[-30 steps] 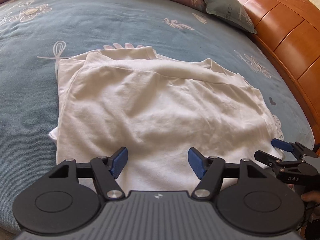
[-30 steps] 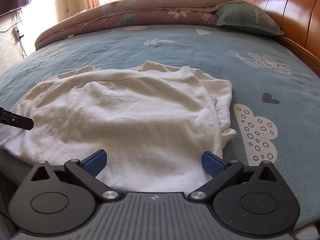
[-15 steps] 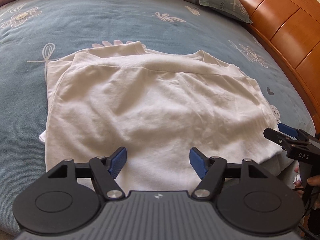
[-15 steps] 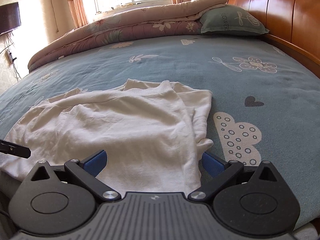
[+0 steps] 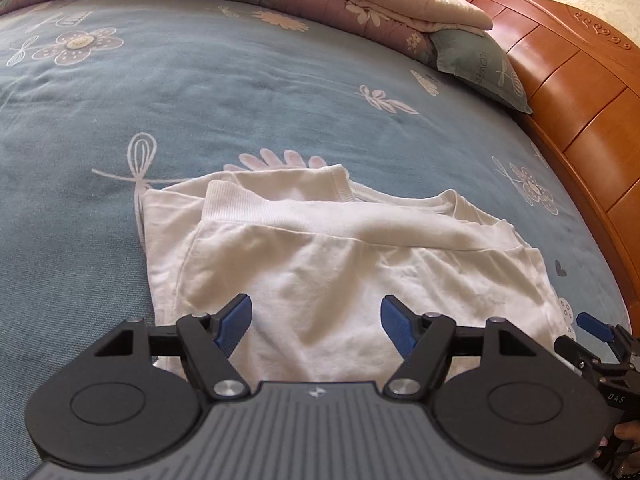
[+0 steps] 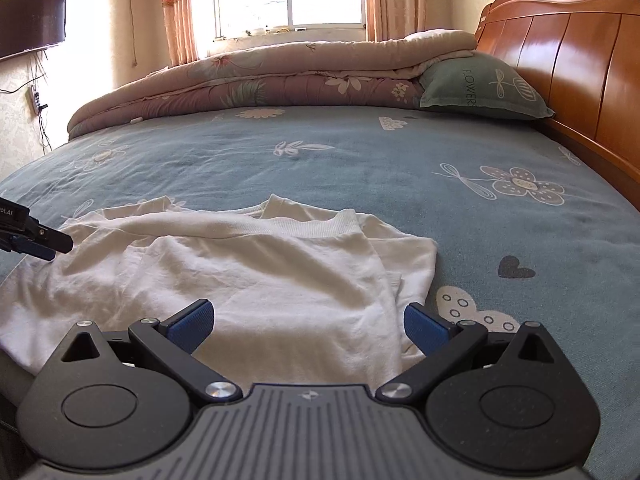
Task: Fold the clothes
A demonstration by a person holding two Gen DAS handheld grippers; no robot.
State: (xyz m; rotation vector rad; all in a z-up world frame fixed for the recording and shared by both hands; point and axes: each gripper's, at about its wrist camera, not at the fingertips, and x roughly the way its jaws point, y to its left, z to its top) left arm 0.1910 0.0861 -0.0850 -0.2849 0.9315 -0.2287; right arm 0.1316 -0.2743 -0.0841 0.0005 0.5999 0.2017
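Note:
A white garment (image 5: pixel 344 264) lies folded in half on the blue bed sheet, its ribbed hem along the far edge. It also shows in the right wrist view (image 6: pixel 248 280). My left gripper (image 5: pixel 316 326) is open and empty, low over the garment's near edge. My right gripper (image 6: pixel 306 326) is open and empty over the garment's near right corner. The right gripper's tip shows at the right edge of the left wrist view (image 5: pixel 592 332). The left gripper's tip shows at the left edge of the right wrist view (image 6: pixel 40 240).
The blue flowered sheet (image 6: pixel 360 168) stretches beyond the garment. A rolled quilt (image 6: pixel 280 80) and a green pillow (image 6: pixel 480 88) lie at the far end. A wooden headboard (image 6: pixel 580 64) runs along the right side. A TV (image 6: pixel 28 24) hangs on the left wall.
Both grippers have dropped lower and tilted up toward the near edge of the garment, so more of the room shows. Both stayed open. The garment has not moved.

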